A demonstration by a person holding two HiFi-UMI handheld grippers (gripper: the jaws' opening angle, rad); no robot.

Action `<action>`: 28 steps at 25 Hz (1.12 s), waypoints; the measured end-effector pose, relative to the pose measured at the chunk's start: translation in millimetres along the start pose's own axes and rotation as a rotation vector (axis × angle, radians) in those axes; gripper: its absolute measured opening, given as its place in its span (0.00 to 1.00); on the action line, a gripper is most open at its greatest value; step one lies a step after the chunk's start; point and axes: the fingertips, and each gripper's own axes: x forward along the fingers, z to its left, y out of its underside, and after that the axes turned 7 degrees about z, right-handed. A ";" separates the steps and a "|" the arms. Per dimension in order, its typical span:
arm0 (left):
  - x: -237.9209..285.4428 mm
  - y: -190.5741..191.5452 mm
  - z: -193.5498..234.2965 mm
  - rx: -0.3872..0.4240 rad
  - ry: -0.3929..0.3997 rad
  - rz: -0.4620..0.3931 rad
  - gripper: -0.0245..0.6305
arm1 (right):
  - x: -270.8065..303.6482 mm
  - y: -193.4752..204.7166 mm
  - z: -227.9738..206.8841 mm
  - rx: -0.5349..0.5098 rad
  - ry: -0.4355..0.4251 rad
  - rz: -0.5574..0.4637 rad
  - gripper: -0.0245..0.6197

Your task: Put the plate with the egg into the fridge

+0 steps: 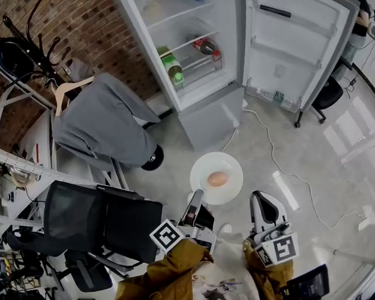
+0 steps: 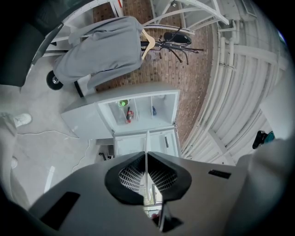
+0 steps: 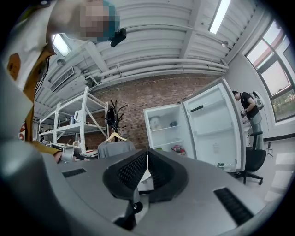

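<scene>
Left gripper (image 1: 196, 197) clamped on plate (image 1: 231, 165) rim; right gripper (image 1: 260, 199) shut, empty. Stiff, slick, breakable; egg (image 1: 217, 178) loose, apt to roll: keep level.

The fridge (image 1: 208, 119) looks smooth and white; before it, glossy floor (image 1: 321, 137) and shiny plate (image 1: 230, 165); left, rough brick wall (image 1: 83, 25), matt grey cloth (image 1: 102, 120).

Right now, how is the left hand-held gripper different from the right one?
The left hand-held gripper pinches the rim of the plate carrying the egg; the right hand-held gripper is shut on nothing. The left touches the plate; the right sits beside it, apart. Both carry a marker cube and face the open fridge.
</scene>
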 end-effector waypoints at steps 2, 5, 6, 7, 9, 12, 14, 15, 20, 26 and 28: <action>9.2 -3.4 2.5 0.000 -0.004 0.008 0.07 | 10.1 0.0 -5.9 0.006 0.004 0.005 0.05; 26.1 -19.9 6.4 -0.011 0.004 0.008 0.07 | 32.6 -1.4 -8.4 0.022 -0.011 0.013 0.05; 33.0 -26.7 7.0 -0.019 0.012 0.008 0.07 | 41.3 -1.9 -9.0 0.022 -0.013 0.018 0.05; 40.2 -33.7 7.4 -0.024 0.019 0.010 0.07 | 50.3 -2.3 -9.8 0.020 -0.012 0.023 0.05; 55.2 -48.7 8.8 -0.028 0.028 0.022 0.07 | 69.8 -3.6 -12.9 0.016 -0.001 0.032 0.05; 84.9 -75.2 10.1 -0.036 0.040 0.040 0.07 | 107.0 -8.8 -22.0 0.019 0.014 0.039 0.05; 103.2 -93.1 10.1 -0.049 0.047 0.055 0.07 | 131.6 -13.7 -23.9 0.025 0.019 0.040 0.05; 111.4 -102.7 9.8 -0.052 0.049 0.065 0.07 | 143.8 -16.8 -24.0 0.023 0.024 0.040 0.05; 147.9 -158.1 4.6 -0.073 0.064 0.092 0.07 | 209.3 -31.1 -26.0 0.010 0.057 0.062 0.05; 185.2 -220.3 3.6 -0.079 0.067 0.121 0.07 | 283.9 -47.6 -25.8 -0.004 0.080 0.086 0.05; 196.9 -239.2 7.0 -0.082 0.067 0.134 0.07 | 309.2 -51.2 -28.0 -0.014 0.092 0.093 0.05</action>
